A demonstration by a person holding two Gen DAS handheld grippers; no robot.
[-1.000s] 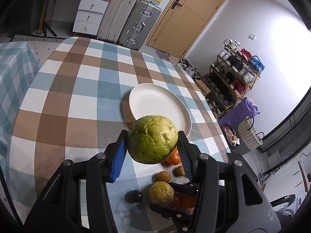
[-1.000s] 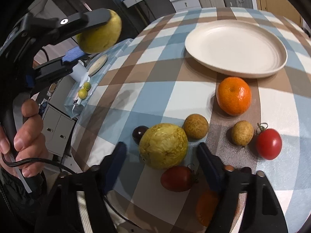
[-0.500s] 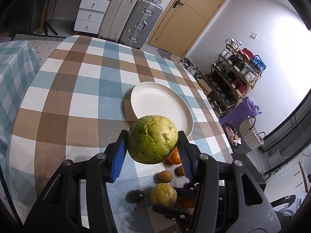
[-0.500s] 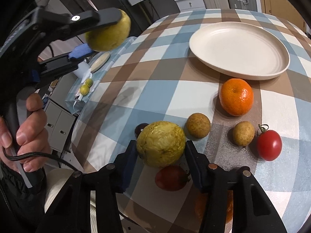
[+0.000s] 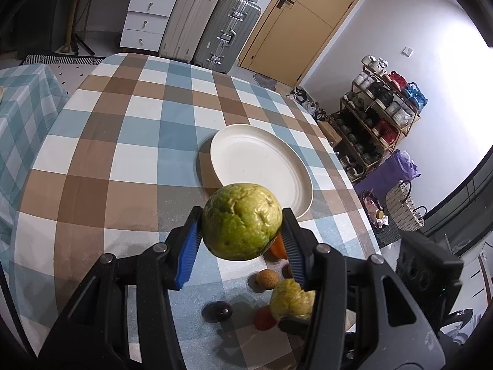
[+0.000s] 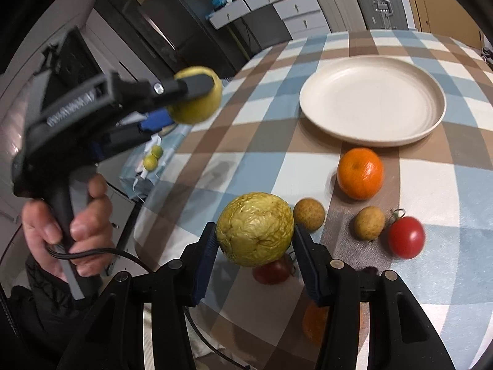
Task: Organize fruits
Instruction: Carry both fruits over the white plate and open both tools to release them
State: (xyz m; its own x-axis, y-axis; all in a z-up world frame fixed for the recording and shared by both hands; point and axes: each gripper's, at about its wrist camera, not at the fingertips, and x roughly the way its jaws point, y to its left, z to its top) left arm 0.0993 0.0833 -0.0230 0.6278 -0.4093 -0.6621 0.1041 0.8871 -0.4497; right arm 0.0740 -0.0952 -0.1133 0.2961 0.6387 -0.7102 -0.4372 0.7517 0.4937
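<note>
My left gripper (image 5: 242, 240) is shut on a green guava (image 5: 242, 220) held in the air above the checked table, short of the white plate (image 5: 262, 166). My right gripper (image 6: 254, 240) is shut on a wrinkled yellow-green guava (image 6: 255, 228), lifted just off the cloth. That fruit (image 5: 291, 299) also shows low in the left wrist view. In the right wrist view a hand holds the left gripper (image 6: 197, 92) with its guava (image 6: 200, 104) at upper left. On the table lie an orange (image 6: 360, 172), two small brown fruits (image 6: 309, 215) (image 6: 368, 222) and a red tomato (image 6: 406, 236).
Another tomato (image 6: 272, 271) and an orange (image 6: 314, 320) lie under the right gripper. A dark round fruit (image 5: 217, 310) sits near the table's front edge. A second checked table (image 5: 21, 104) stands at left. Suitcases (image 5: 209, 27), drawers and a shoe rack (image 5: 379, 117) line the room.
The right gripper closed on the wrinkled guava and lifted it off the table. The left gripper kept still with its guava.
</note>
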